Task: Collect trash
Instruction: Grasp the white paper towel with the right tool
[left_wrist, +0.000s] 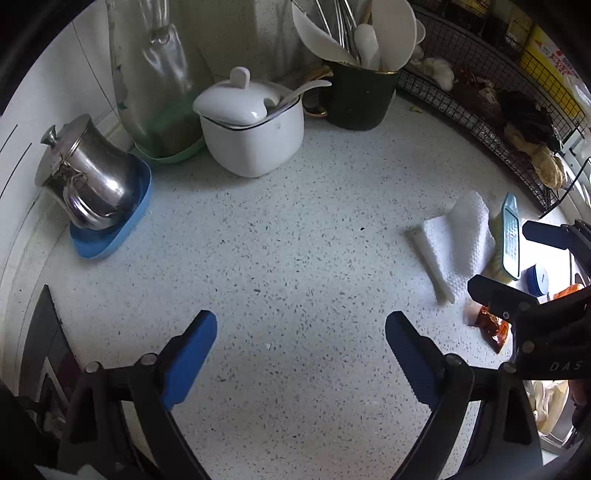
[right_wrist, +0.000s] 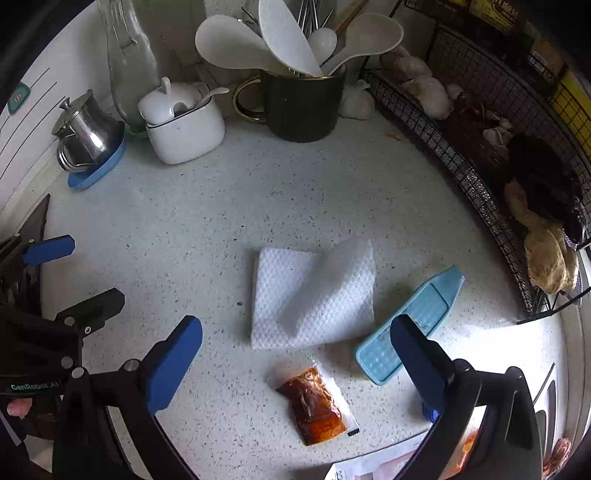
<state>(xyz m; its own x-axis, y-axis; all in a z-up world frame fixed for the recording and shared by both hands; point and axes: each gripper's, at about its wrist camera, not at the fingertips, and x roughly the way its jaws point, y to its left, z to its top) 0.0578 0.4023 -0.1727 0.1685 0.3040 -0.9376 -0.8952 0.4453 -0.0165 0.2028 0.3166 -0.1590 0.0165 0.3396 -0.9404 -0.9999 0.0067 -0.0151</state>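
Pre-grasp stage: right gripper (right_wrist: 295, 363) gapes above sauce packet (right_wrist: 314, 406); left gripper (left_wrist: 301, 354) gapes, empty; next: drop & pinch pkt.

"DAS", pale letters, readable on the black body of the right hand-held gripper (left_wrist: 515, 266) at the right edge of the left wrist view. "GenRobot.AI" printed on the left hand-held gripper (right_wrist: 79, 271) at lower left of the right wrist view. Shelf package labels too blurred to read.

Sauce packet (right_wrist: 316, 404) lies before paper towel (right_wrist: 314, 295).
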